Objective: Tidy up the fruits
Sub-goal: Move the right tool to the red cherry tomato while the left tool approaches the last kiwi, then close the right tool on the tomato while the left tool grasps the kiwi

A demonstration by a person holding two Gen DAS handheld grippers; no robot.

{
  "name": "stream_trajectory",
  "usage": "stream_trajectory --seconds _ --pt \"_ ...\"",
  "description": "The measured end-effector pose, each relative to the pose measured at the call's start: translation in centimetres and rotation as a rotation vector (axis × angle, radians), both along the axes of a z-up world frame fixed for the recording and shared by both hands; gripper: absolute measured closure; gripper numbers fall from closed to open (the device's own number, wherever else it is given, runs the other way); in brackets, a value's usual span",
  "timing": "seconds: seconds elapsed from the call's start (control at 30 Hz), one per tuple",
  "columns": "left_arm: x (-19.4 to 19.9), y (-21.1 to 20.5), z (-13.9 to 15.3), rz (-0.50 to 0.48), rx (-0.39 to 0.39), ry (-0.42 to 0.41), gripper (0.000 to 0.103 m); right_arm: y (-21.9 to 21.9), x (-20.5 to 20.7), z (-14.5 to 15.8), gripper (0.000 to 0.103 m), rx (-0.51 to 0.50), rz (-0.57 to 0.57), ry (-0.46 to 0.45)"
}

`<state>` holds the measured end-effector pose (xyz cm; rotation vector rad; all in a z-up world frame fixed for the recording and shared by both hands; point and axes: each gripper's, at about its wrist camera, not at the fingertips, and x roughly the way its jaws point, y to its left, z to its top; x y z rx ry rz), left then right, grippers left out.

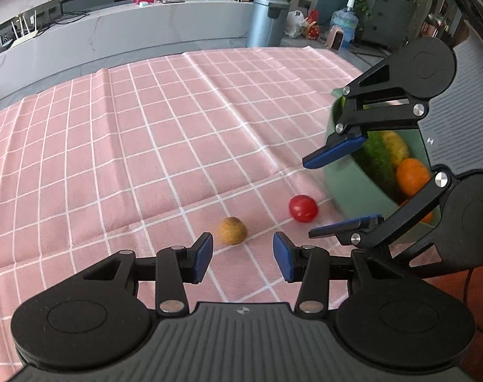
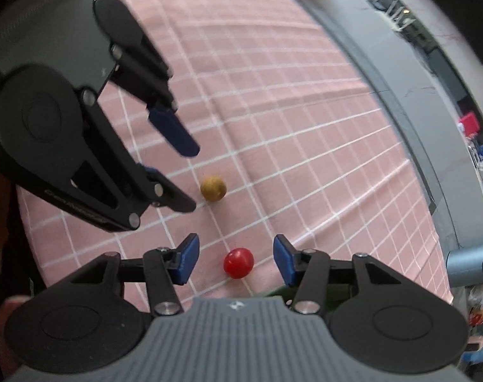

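Pink checked cloth [image 1: 146, 133]; glossy red fruit [image 1: 302, 208].

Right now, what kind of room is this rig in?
Probably a home living or dining area, not a lab: a table under a pink checked tablecloth, a long marble-look counter with a router and boxes, a pedal bin and a water jug behind.

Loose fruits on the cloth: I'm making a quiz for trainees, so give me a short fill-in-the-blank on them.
1. The small red fruit lies between the open fingers of the ___ gripper.
2. The brownish fruit lies on the ___ checked cloth.
3. An orange sits in the ___ bowl.

Missing words: right; pink; green
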<state>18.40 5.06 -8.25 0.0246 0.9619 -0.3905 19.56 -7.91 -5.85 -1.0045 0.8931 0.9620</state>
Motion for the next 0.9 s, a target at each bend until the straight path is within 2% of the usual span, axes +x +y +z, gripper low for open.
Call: stream_trajectory --seconds 0.3,0.43,0.53,0.73,0.9 --pt "0.9 0.3 -1.5 0.006 -0.016 0.031 0.051 1.1 1.6 -3.2 0.058 -0.123 0.038 0.062" --pt "1.2 0.3 -1.8 0.003 -0.027 0.038 0.053 1.3 1.8 -3.9 0.065 -0.158 0.055 0.079" --pt "1.4 0.3 -2.0 0.008 -0.032 0.047 0.06 1.4 2.0 -4.3 0.067 -0.178 0.063 0.084" --pt "1.7 0.5 -2.3 0.02 -0.05 0.057 0.079 1.3 2.3 -4.9 0.078 -0.193 0.062 0.075" --pt "1.5 0.5 -2.2 0.021 -0.056 0.055 0.081 1.6 2.2 -4.8 0.08 -0.189 0.063 0.063"
